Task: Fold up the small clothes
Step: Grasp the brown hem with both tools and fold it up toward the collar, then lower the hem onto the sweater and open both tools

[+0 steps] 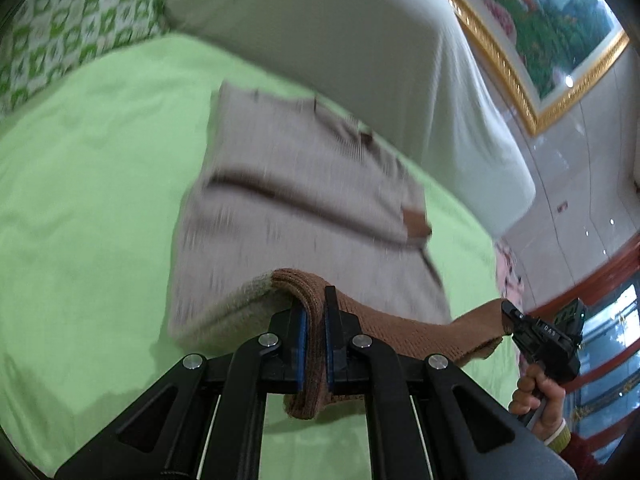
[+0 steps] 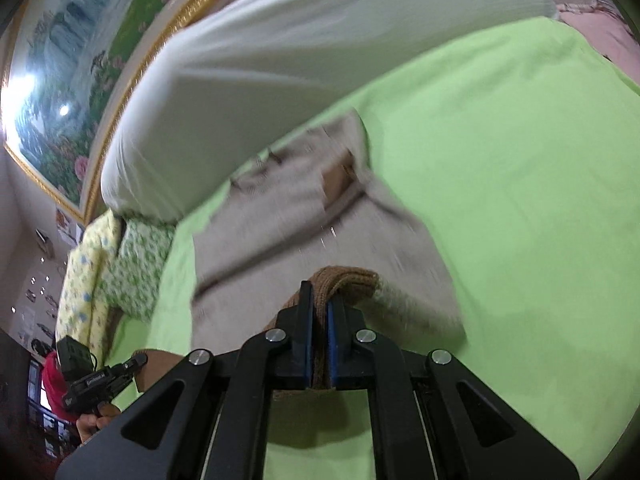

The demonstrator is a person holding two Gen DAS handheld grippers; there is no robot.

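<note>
Now both my left gripper (image 1: 316,328) and right gripper (image 2: 319,334) pinch the brown ribbed hem (image 1: 400,328) of the beige sweater (image 1: 288,200) on the green sheet (image 1: 92,184), seemingly mid-fold, next carrying it toward the collar.

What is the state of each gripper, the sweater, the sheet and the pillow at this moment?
left gripper: shut on the brown hem.
right gripper: shut on the brown hem.
beige sweater: near edge lifted by both grippers, far part lying on the sheet, blurred.
green sheet: spread over the bed.
white pillow: lying behind the sweater.
</note>
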